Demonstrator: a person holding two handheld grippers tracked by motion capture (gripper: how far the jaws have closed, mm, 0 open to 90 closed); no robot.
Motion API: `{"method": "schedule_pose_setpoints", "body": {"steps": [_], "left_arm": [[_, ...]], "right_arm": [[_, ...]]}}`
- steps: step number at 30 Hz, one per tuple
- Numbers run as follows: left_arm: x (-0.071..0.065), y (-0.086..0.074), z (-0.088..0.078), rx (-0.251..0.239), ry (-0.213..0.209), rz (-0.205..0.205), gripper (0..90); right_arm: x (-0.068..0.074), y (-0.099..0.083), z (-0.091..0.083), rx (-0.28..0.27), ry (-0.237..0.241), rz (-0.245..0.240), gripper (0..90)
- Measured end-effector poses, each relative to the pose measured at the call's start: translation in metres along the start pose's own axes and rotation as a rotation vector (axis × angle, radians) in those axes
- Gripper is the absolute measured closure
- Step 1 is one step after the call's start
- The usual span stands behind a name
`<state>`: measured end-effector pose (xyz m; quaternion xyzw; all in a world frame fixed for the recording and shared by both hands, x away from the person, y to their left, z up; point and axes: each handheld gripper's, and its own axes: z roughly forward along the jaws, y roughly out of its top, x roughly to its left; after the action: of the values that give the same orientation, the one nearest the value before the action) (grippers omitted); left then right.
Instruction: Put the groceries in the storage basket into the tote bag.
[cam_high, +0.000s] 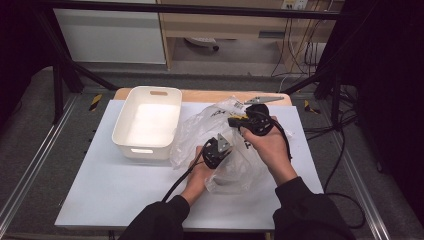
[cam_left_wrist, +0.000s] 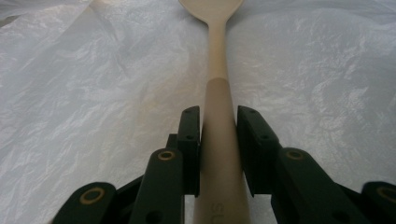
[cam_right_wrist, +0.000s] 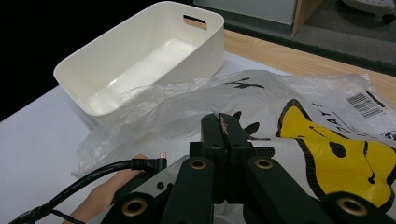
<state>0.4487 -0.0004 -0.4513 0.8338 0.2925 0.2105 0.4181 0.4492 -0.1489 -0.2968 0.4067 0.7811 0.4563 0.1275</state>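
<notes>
Left gripper view: wooden spoon (cam_left_wrist: 219, 140) between jaws.

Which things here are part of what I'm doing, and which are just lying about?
In the job:
- wooden spoon, clamped in the left gripper, inside the bag
- plastic bag, pinched by the shut right gripper

Lying about:
- white bin, beside the bag, nothing in it
- grey plate at the table's far edge

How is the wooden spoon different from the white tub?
The wooden spoon is long, thin and tan; the white tub is wide, boxy and hollow. The spoon is clamped in the left tool inside the plastic bag; the tub stands free beside the bag on the table. Both are plain, with no pictures on them.
</notes>
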Motion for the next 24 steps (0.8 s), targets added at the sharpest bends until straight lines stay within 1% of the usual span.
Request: {"method": "schedule_pose_setpoints", "body": {"steps": [1,2,4,6,8,9,10,11,12,14,16,17,18,19,20,21,22,23,24], "left_arm": [[0.001,0.0,0.0,0.001,-0.005,-0.011,71.2],[0.001,0.001,0.0,-0.001,-0.001,-0.012,71.2],[0.001,0.001,0.002,0.006,0.012,0.018,71.2],[0.001,-0.001,0.005,0.021,0.005,-0.002,71.2],[0.001,-0.003,0.009,0.054,0.001,-0.002,71.2],[0.001,-0.003,0.009,0.076,0.002,0.014,71.2],[0.001,-0.002,0.008,0.073,0.004,0.014,71.2],[0.0,-0.002,0.009,0.062,0.003,-0.01,71.1],[0.001,-0.002,0.009,0.061,0.005,-0.015,71.1],[0.002,-0.003,0.009,0.074,-0.003,-0.023,70.9],[0.004,-0.003,0.009,0.072,-0.008,-0.034,70.4],[0.005,-0.002,0.009,0.074,-0.008,-0.04,68.5],[0.005,-0.003,0.008,0.075,-0.011,-0.054,63.1],[0.005,-0.003,0.007,0.078,-0.01,-0.059,57.9],[0.004,-0.003,0.006,0.078,-0.005,-0.05,55.8],[0.002,-0.004,0.004,0.084,0.023,-0.013,54.2],[0.001,-0.004,0.002,0.092,0.041,0.013,52.1],[0.001,-0.005,0.0,0.089,0.034,0.007,49.4],[0.0,-0.006,-0.002,0.085,0.034,-0.012,48.3]], "right_arm": [[0.0,0.0,0.0,-0.001,0.0,-0.002,90.0],[0.0,0.0,0.0,-0.001,0.0,-0.001,90.0],[0.0,0.0,0.001,0.003,-0.001,-0.004,90.0],[0.001,0.0,0.001,0.007,0.001,-0.007,90.0],[0.001,-0.001,0.002,0.007,0.003,-0.007,90.0],[0.002,-0.001,0.002,0.009,0.002,-0.007,90.0],[0.002,-0.001,0.002,0.01,0.003,-0.007,90.0],[0.002,-0.001,0.003,0.012,0.002,-0.007,90.0],[0.001,-0.001,0.003,0.011,0.004,-0.005,90.0],[0.001,-0.002,0.004,0.013,0.003,-0.006,90.0],[0.001,-0.003,0.004,0.017,0.002,-0.004,90.0],[0.001,-0.003,0.004,0.019,0.003,-0.003,90.0],[0.0,-0.003,0.005,0.019,0.002,-0.002,90.0],[0.0,-0.003,0.005,0.019,0.002,-0.001,90.0],[0.0,-0.004,0.005,0.018,0.004,0.001,90.0],[0.0,-0.004,0.005,0.017,0.003,0.001,90.0],[-0.001,-0.004,0.005,0.016,0.002,0.0,90.0],[-0.001,-0.004,0.005,0.018,0.002,0.0,90.0],[-0.001,-0.004,0.005,0.018,0.002,0.0,90.0]]}}
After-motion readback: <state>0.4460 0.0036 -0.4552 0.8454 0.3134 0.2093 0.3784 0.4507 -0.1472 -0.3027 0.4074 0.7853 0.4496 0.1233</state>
